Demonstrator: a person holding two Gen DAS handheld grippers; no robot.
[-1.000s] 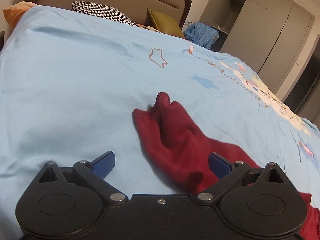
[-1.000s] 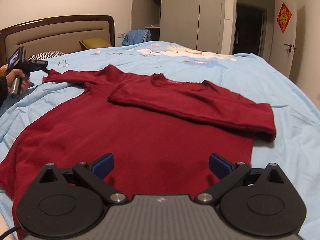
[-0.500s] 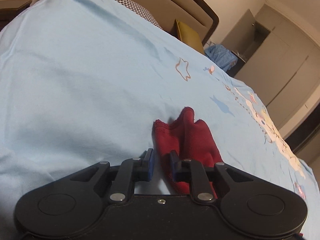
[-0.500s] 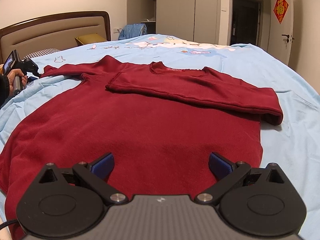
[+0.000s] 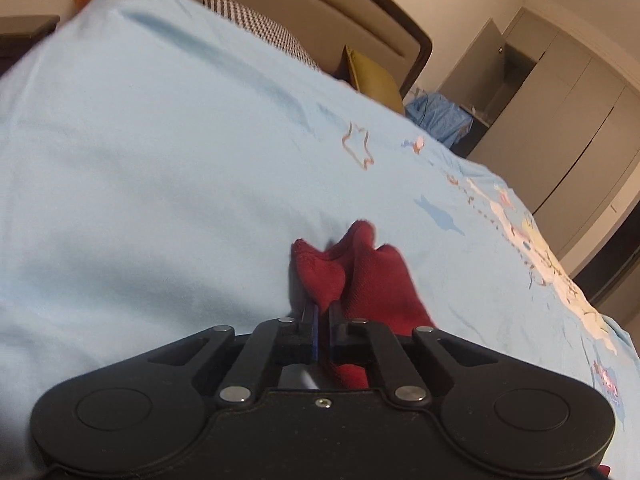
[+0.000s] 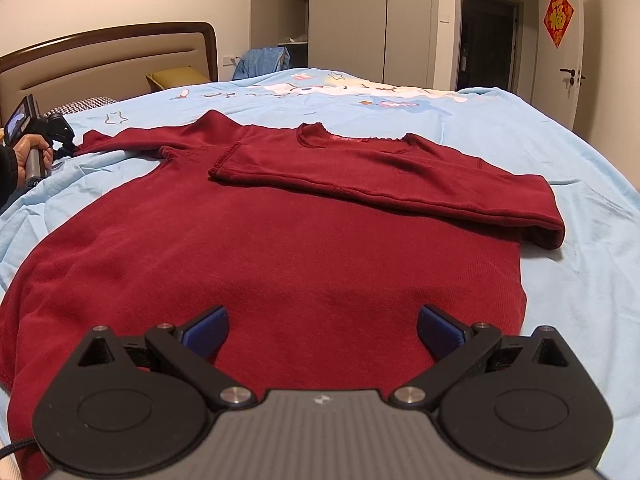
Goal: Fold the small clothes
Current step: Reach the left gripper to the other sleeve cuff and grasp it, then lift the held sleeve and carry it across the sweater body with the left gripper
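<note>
A dark red long-sleeved top (image 6: 288, 248) lies flat on the light blue bedspread (image 6: 580, 240), neck away from me. One sleeve (image 6: 400, 184) is folded across the chest. The other sleeve (image 6: 152, 140) stretches out to the left. In the left wrist view my left gripper (image 5: 323, 312) is shut on the cuff (image 5: 348, 268) of that sleeve, which bunches up just past the fingertips. In the right wrist view my right gripper (image 6: 322, 328) hangs open over the top's lower hem, nothing between its blue pads. The left gripper (image 6: 56, 132) also shows there, held in a hand.
The headboard (image 6: 108, 56) with a checked pillow (image 5: 260, 32) and an olive cushion (image 5: 372, 76) lies at the bed's far end. Grey wardrobes (image 6: 368, 20), blue clothing (image 6: 262, 60) on a chair and a dark doorway (image 6: 490, 40) stand beyond the bed.
My left gripper went from wide open to shut on the sleeve cuff. The right gripper drifted slightly closer over the hem and stayed open.
</note>
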